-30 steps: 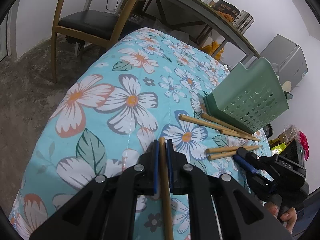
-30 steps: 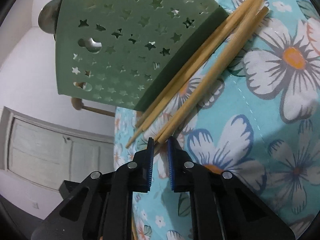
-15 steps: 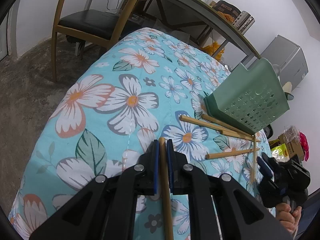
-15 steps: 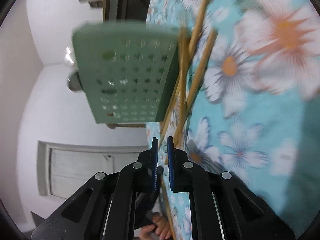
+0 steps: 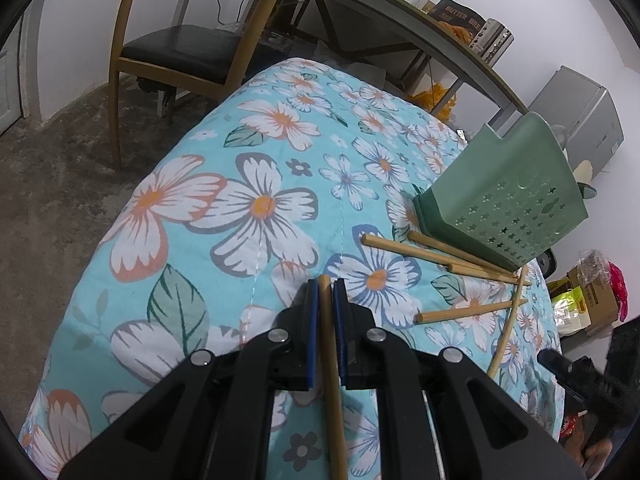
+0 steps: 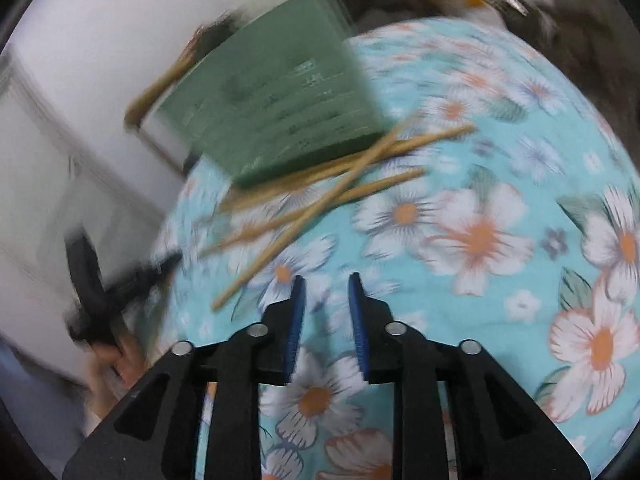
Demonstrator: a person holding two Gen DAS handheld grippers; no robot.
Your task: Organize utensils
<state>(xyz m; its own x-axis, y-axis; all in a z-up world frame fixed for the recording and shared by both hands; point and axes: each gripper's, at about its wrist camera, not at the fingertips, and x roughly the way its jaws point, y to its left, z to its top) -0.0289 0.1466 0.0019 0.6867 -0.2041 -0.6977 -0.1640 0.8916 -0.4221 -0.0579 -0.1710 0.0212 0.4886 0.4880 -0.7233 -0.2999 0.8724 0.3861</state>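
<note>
Sorting chopsticks beside a green holder on a flowered cloth.

Left gripper: fingers nearly closed, clamping one chopstick that runs lengthwise between them. Right gripper: fingers part open and opening, with nothing between them. Several loose chopsticks lie crossed at the near foot of the green holder, which stands at the far right on the desk cloth; one thin stick slants away from the pile toward the right. Likely risks: the crossed sticks may scatter or roll if one is pulled from beneath another; the light holder may tip if knocked; the clamped chopstick may swivel in its narrow grip.
</note>
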